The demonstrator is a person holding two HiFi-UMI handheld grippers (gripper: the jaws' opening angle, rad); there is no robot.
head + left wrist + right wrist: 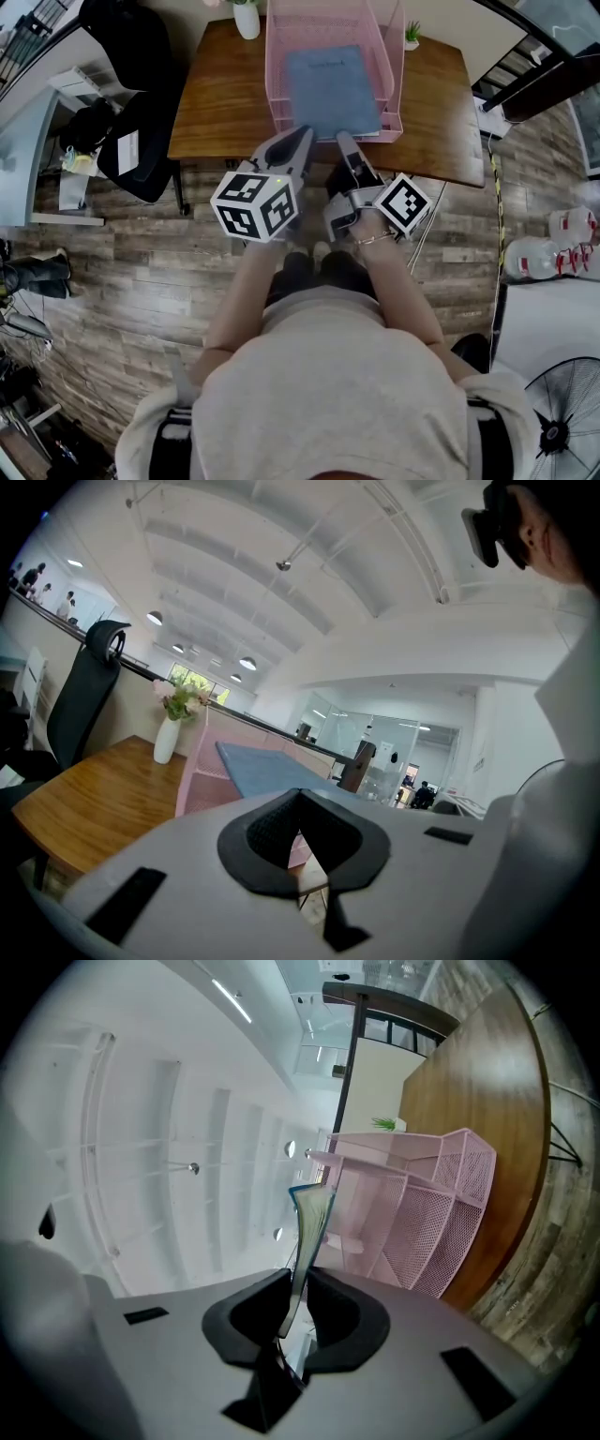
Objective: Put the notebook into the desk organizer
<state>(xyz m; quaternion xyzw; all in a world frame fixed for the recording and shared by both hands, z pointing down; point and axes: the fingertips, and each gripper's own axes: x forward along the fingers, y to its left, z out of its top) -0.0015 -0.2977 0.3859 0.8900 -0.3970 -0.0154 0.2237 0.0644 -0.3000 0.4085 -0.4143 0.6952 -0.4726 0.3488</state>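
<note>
One notebook [333, 89] is lying in the pink desk organizer [277, 75]; right gripper [343, 140] is pinching its near edge, left gripper [304, 134] alongside, pressed together.

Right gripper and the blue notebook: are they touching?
Touching. The right gripper view shows the notebook standing edge-on between the jaws of the right gripper, with both pads pressed against it and no gap.
</note>
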